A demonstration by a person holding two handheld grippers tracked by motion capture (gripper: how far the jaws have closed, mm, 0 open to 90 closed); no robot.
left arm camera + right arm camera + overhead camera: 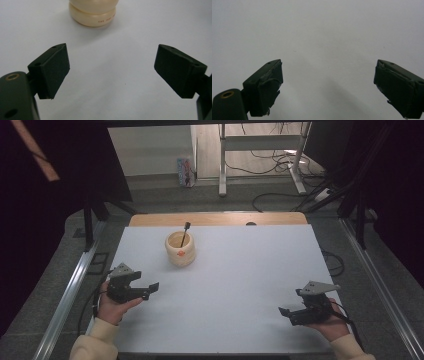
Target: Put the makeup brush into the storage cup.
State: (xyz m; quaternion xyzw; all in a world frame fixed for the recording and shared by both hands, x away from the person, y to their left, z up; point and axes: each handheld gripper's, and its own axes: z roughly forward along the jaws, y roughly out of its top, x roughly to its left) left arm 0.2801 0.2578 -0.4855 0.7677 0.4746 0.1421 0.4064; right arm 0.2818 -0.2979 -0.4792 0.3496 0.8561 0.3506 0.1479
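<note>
A cream-coloured round pot [180, 249] stands upright on the white table top [240, 275], toward the back left of centre. A thin dark stick [185, 233] leans in it, its tip poking above the rim. My left gripper [153, 289] rests at the front left, open and holding nothing, a short way in front of the pot. In the left gripper view the pot's base [93, 15] with small red lettering sits beyond the wide-apart jaws [111, 71]. At the front right my right gripper [284, 312] is open over bare white surface [327, 80].
The white top lies on a wooden table whose far edge [220, 218] shows as a bare strip. Metal rails [70, 290] run along both sides. Cables [280, 162] and a desk frame stand on the floor behind the table.
</note>
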